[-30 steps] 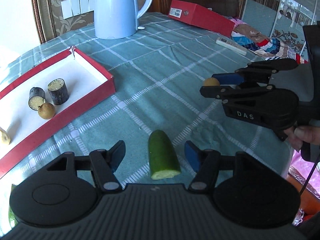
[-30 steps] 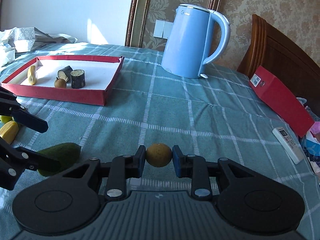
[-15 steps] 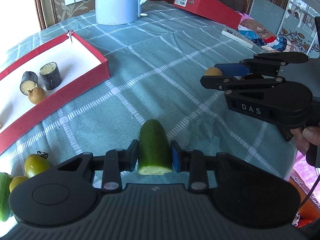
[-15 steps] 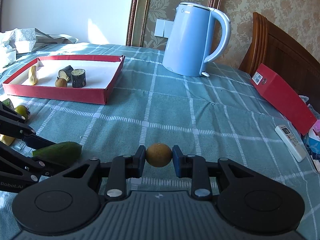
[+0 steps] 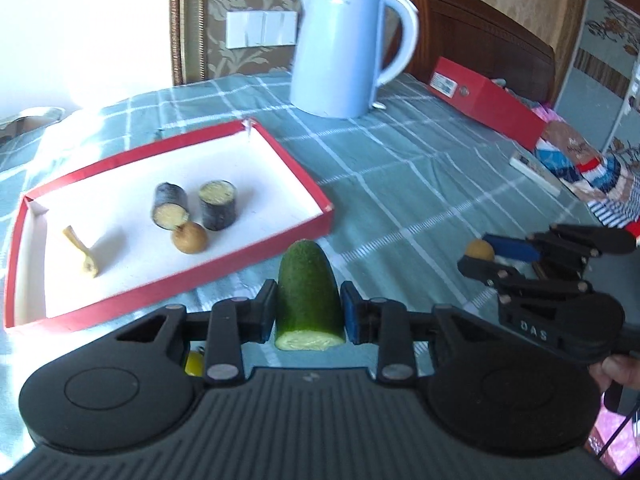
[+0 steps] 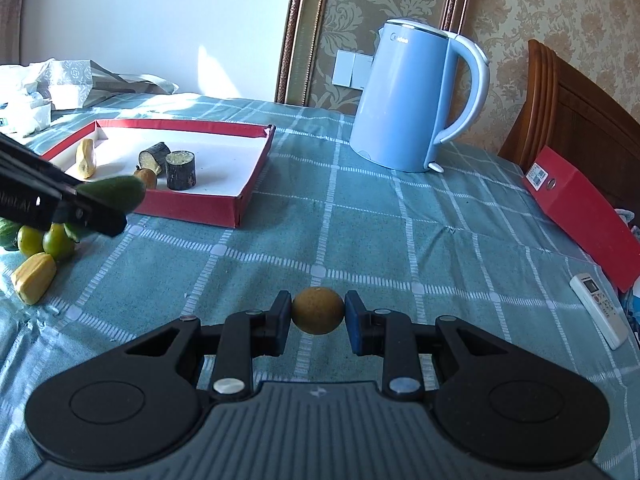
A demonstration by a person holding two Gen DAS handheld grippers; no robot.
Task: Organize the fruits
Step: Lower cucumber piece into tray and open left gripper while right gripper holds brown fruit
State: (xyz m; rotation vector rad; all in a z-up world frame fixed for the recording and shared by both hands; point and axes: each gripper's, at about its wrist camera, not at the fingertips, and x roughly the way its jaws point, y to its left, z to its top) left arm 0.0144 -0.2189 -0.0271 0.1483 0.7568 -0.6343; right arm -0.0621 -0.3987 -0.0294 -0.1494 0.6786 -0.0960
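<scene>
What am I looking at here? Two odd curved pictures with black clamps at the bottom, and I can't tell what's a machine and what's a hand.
No robot: a person holds a two-finger clamp in each hand, each with a wide-angle camera looking along its fingers. One picture is from the left gripper, shut on a cut green cucumber piece. The other is from the right gripper, shut on a small round brown fruit. Each view also shows the other clamp from the side. On the checked tablecloth lie a red tray holding two dark cut cylinders, a brown fruit and a yellowish piece, plus a blue kettle, a red box, a remote and loose green and yellow fruit.
</scene>
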